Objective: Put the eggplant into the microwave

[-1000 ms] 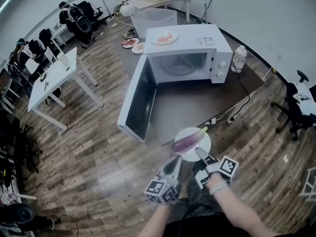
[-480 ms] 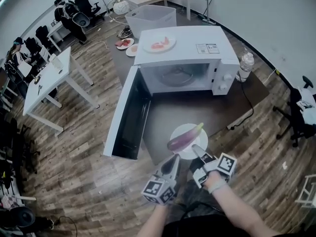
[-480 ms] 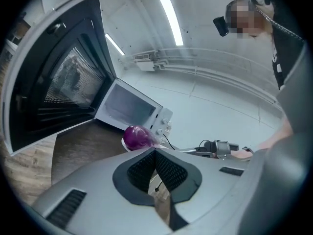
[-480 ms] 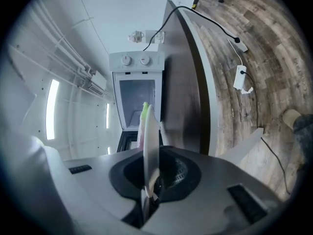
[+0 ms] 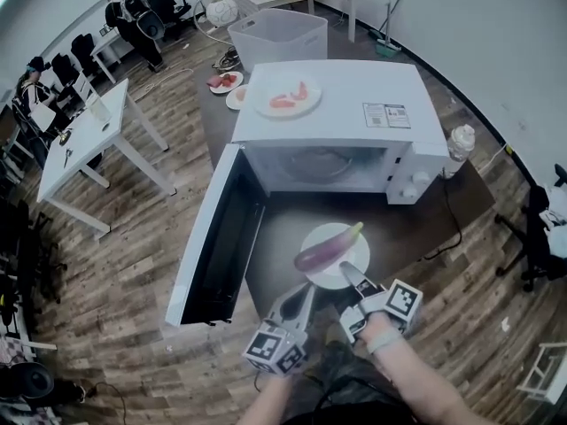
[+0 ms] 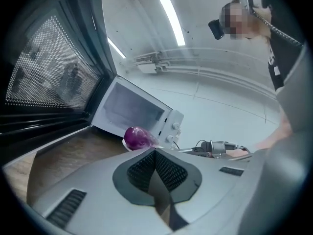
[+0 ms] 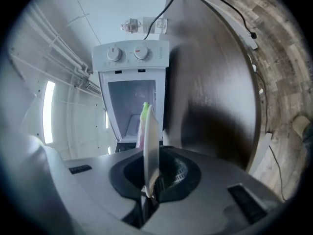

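Closer now: since a second ago the microwave (image 5: pixel 341 113) has swelled in the head view, and the load has closed in on its mouth. Its door (image 5: pixel 213 237) hangs wide open on the microwave's left side, well out of the path, so the cavity stands clear and ready. On the microwave's roof sits a dish of pink food (image 5: pixel 285 96), no part of this job.

In front of the microwave's opening, level above the dark table (image 5: pixel 283 220), rides a white plate (image 5: pixel 341 268), and here's the trick: the eggplant (image 5: pixel 326 248) lies across that plate, purple body and green stem aimed roughly toward the microwave, not yet inside. It looks like the plate is the carrier, sparing the soft skin a squeeze.

The right gripper (image 5: pixel 347 275) has its jaws clamped tight on the plate's rim, on the side away from the microwave; its own view shows the plate edge-on between them, lined up with the cavity. The left gripper (image 5: pixel 306 292) has its jaws pressed together with nothing between them, its tip near the plate's rim, whether touching I can't tell. Probably a steadying prop.
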Demonstrator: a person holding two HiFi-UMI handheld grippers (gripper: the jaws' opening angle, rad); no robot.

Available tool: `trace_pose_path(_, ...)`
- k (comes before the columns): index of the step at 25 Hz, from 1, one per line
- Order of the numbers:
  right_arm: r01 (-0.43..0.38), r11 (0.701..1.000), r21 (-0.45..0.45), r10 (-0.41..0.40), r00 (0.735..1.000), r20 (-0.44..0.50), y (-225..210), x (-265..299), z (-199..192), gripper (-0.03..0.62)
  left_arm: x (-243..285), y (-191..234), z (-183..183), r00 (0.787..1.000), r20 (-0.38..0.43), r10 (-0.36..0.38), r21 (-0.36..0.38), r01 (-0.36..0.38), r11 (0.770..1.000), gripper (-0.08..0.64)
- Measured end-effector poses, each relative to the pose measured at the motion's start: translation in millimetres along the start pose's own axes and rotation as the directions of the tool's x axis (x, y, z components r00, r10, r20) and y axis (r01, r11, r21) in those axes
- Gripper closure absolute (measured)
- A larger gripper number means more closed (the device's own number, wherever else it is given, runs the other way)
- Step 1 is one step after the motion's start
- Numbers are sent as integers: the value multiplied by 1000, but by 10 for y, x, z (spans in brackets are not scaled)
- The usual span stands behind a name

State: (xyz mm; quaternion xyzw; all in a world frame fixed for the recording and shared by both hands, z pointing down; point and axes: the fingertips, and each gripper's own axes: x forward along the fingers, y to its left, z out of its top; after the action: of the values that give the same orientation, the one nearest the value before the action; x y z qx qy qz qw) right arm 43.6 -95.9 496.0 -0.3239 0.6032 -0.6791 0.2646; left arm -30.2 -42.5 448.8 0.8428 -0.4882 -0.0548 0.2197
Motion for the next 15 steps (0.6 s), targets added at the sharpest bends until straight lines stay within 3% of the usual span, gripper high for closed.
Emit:
trace_pose_path(4,-11,1000,-1,11,1000,-21,63,201,111,575,181,106,125,999,31,35,-11,-34,999,560)
trace_pose_path(8,-3,999,-32,3,1000,-23,62,370,268,575,357,210,90,1000,19,22,31,-22,999,560)
trace_pose_path(15,-28,999,-38,29,999,35,184,656,589,575,615,470,254,996,65,60,50,-63,997,560)
